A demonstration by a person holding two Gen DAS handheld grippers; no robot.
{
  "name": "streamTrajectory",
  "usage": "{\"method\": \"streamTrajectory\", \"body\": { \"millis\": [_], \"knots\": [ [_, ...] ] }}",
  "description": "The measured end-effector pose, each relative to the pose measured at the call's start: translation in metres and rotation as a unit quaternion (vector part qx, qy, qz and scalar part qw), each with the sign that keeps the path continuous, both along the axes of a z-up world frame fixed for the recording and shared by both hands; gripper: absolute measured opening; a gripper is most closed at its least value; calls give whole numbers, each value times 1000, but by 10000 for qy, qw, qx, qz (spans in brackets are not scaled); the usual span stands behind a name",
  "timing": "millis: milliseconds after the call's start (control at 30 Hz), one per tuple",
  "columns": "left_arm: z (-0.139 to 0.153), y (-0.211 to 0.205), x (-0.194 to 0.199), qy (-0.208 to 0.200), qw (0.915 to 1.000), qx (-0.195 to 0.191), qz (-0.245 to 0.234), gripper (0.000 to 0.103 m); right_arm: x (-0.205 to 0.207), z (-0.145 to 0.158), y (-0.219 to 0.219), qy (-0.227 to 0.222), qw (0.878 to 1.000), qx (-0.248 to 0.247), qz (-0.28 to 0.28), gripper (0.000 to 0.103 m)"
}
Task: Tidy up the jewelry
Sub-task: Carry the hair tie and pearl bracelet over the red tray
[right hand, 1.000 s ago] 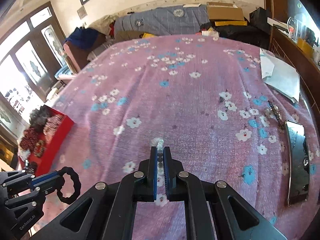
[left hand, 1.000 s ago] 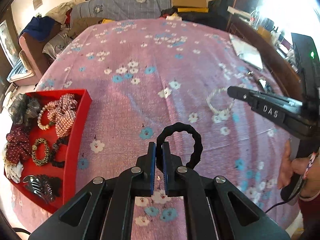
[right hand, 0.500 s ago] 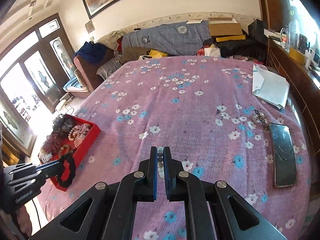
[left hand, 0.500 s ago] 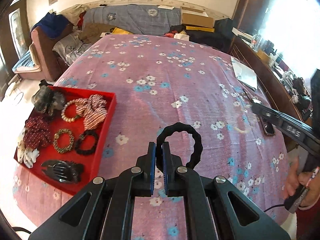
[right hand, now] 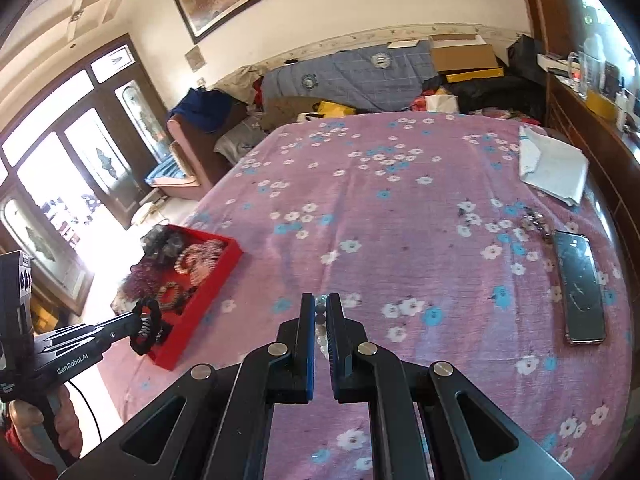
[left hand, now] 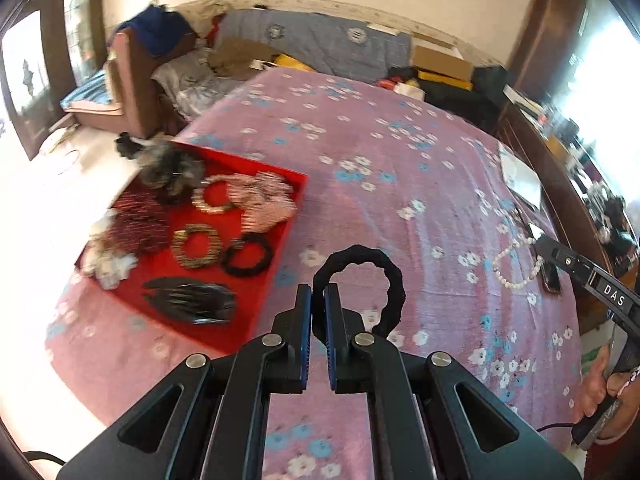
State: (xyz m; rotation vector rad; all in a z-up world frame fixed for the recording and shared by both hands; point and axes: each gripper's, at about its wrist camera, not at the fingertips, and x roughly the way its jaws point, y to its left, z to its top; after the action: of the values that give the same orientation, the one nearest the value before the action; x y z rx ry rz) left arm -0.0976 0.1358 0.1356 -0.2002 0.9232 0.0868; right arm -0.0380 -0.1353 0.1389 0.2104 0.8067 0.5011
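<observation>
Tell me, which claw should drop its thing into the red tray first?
The left claw, probably. It grips the black braided ring right beside the red tray. The right claw, holding the white bead bracelet, sits farther away over the bedspread.

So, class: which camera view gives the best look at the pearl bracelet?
The left wrist view: the pearl bracelet hangs as a full beaded loop from the right tool. In the right wrist view only a few beads show, pinched between that tool's own fingers.
</observation>
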Motion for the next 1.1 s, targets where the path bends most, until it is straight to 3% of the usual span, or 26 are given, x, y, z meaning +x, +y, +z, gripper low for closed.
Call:
{"method": "streamTrajectory", "body": {
  "millis": [233,400,600,900,1100],
  "knots": [
    [27,58,-43,-146,9964,234,806,6,-6,9,50,64,9979,-44,646,7],
    [41,102,-72,-218,9883,492,1429,6,-9,7,91,208,9932,-81,1142,7],
    [41,143,-88,-180,9805,503,1892,6,-12,7,134,269,9882,-37,1510,7],
    [23,175,-75,50,9828,371,1808,6,-8,17,158,153,9879,17,1541,7],
    [2,179,-29,205,9900,25,1392,6,5,24,162,190,9910,43,1326,7]
  ]
}}
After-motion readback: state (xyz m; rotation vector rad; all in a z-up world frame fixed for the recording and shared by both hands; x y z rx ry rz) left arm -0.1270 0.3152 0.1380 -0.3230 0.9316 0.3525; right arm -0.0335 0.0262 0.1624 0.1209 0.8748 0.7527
